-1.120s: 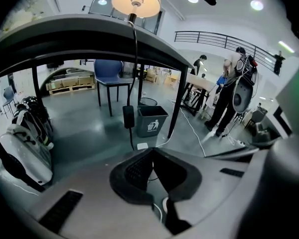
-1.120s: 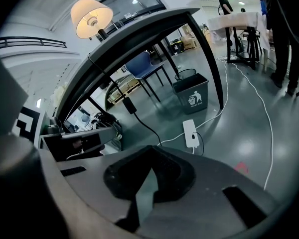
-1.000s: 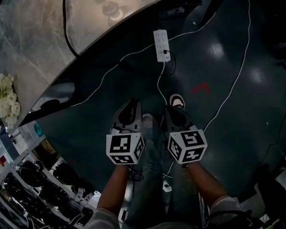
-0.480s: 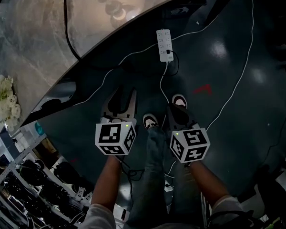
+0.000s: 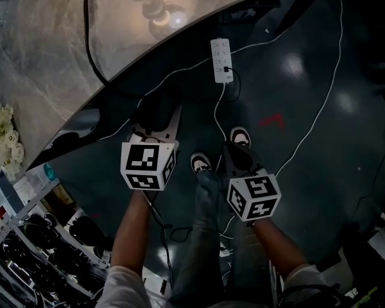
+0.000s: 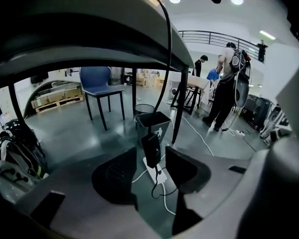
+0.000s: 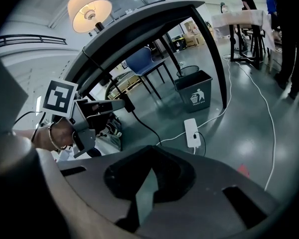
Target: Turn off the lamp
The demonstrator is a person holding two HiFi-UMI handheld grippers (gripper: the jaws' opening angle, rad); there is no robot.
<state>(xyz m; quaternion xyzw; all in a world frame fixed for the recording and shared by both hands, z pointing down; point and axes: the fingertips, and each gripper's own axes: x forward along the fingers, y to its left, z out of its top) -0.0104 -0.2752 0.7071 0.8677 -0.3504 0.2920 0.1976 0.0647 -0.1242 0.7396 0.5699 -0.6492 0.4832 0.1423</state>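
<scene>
Lamp [image 7: 89, 10]: lit, its shade glowing, standing on the worktop [image 5: 45, 56] near the curved edge.
Worktop: pale marbled top on dark legs; white flowers [image 5: 3, 140] lie at its left in the head view.
Cord [image 6: 167, 44]: black, hanging off the worktop edge down to a switch [image 6: 150, 151].
Switch: small black box hanging between the jaws of the left tongs, touched by neither pad.
Left tongs [image 6: 150, 169]: released; the jaws have just been opening and stand wide apart, tips at the worktop edge.
Right tongs [image 7: 148, 179]: clenched with nothing between the jaws, held over the floor [image 5: 308, 108] near a shoe [image 5: 239, 135], well apart from the cord.
Floor: dark and glossy, with a red mark [image 5: 269, 119] and thin white cables across it.
Power strip [image 5: 221, 59]: white, flat on the floor below the worktop edge, one black plug in it.
Bin [image 6: 155, 123]: dark, on the floor behind the switch.
Room: large hall with ceiling spotlights and an upper railing; blue chair [image 6: 100, 83] beyond the worktop, people [image 6: 229, 83] standing far right, bags [image 6: 17, 153] at left.
</scene>
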